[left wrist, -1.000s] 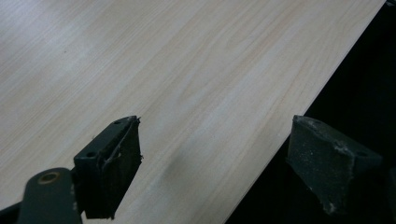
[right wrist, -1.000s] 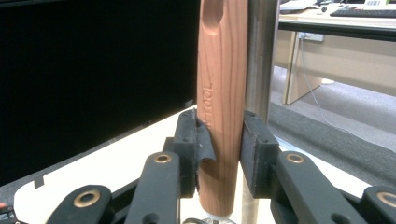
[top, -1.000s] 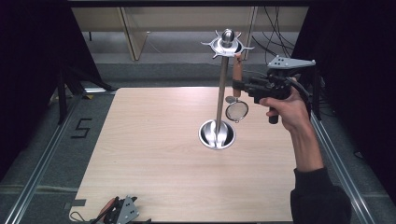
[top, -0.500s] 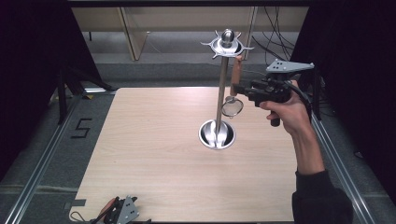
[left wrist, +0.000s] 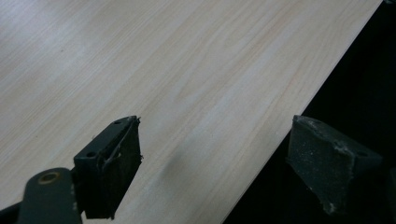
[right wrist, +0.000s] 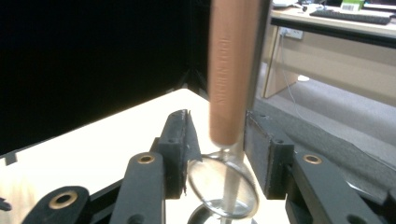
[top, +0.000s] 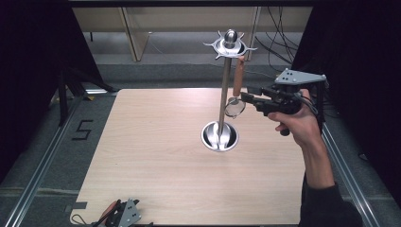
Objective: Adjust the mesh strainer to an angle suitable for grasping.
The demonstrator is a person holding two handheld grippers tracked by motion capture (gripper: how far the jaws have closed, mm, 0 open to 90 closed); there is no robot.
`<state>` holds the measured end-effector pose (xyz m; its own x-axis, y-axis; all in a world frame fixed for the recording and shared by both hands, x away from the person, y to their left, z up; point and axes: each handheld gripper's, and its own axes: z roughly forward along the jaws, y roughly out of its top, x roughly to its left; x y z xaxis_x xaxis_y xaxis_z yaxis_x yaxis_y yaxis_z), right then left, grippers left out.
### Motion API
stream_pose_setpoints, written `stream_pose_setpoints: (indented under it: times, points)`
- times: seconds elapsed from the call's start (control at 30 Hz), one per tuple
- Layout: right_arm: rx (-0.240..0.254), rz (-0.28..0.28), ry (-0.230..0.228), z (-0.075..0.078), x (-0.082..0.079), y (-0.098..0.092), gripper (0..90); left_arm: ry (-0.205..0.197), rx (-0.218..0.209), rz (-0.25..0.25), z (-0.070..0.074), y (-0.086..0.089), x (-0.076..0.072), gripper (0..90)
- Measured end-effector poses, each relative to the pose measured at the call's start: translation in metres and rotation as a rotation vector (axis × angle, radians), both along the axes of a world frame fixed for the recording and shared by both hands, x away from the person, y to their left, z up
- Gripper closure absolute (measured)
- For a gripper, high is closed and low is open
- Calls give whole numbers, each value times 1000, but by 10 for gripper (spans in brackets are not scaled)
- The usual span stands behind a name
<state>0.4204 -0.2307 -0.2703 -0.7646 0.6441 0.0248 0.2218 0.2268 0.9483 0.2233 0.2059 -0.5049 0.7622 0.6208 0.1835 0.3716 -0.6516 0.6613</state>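
The right gripper point(top: 247, 98) has drawn slightly back toward the person's side over the last second, and its jaws now stand parted on either side of the hanging utensil point(top: 236, 90) rather than closed on it; in the right gripper view the brown handle point(right wrist: 231, 70) hangs free between the two pads with a gap on each side, and the shiny round head point(right wrist: 223, 186) sits low between them, close to the left pad, though contact there cannot be told. That reads as a release: the utensil seems to hang by its own top end from one of the hooks on the crown point(top: 230, 45) of the steel stand point(top: 223, 94), so the hanging step looks done, or nearly so. The stand's round base point(top: 220, 136) rests mid-worktop point(top: 156, 156). The left gripper point(top: 124, 216) lies at the near worktop edge, jaws wide apart and holding nothing.
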Motion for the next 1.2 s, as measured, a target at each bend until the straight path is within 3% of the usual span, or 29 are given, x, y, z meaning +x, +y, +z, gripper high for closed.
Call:
stream_pose_setpoints:
  times: [0.03,0.27,0.33,0.37,0.47,0.7,0.77,0.87,1.2]
  points:
    - [-16,-9,-19,-1,-5,0,613,1,-2,1,0,0,0,167]
    - [-25,-9,-18,-9,-16,3,599,-4,-9,6,-1,0,1,167]
    - [-30,-19,-37,-13,-17,3,595,-3,-12,4,0,0,0,167]
    - [-35,-20,-16,-15,-19,4,592,-4,-14,4,0,0,0,167]
    - [-40,-22,-42,-21,-22,4,568,-6,-2,3,0,0,1,167]
    - [-32,7,-23,-38,-34,10,542,-5,-8,2,0,0,1,167]
    - [-49,16,-40,-40,-33,10,541,-5,-6,2,0,0,1,167]
    - [-64,21,-5,-49,-34,14,539,2,2,-1,1,0,0,167]
    - [-80,37,8,-63,-34,18,517,0,0,-2,2,0,1,167]
